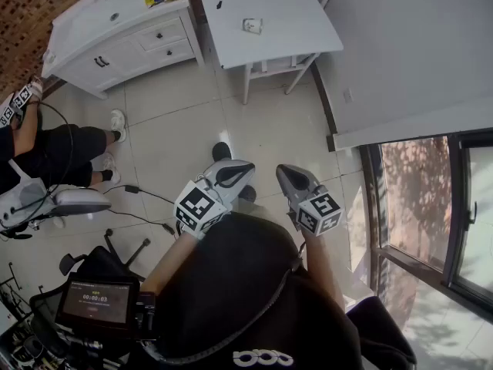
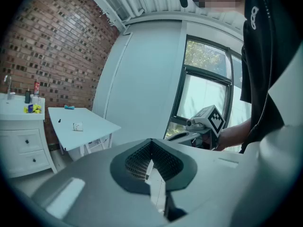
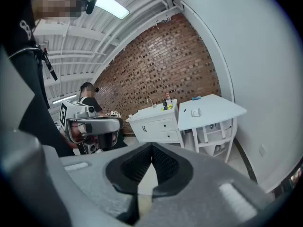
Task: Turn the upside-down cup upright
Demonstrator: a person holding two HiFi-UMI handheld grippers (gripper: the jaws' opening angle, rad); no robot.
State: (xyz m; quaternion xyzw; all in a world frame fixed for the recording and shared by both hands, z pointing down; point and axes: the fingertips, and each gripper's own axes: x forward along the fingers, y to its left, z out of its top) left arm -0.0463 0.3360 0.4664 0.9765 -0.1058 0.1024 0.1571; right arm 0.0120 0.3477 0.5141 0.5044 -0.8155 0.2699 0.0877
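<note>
Now the left gripper (image 1: 245, 168) and right gripper (image 1: 283, 171) are clenched empty, so walk to the surface (image 1: 289, 10) and open one near the cup (image 1: 252, 25).

Grey left gripper (image 2: 151, 141) — white table (image 2: 92, 123), red-brown brick wall (image 2: 52, 46)

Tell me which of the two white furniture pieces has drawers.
The cabinet against the brick wall: dark-knobbed drawers on its front. The table beside it stands on bare legs.
</note>
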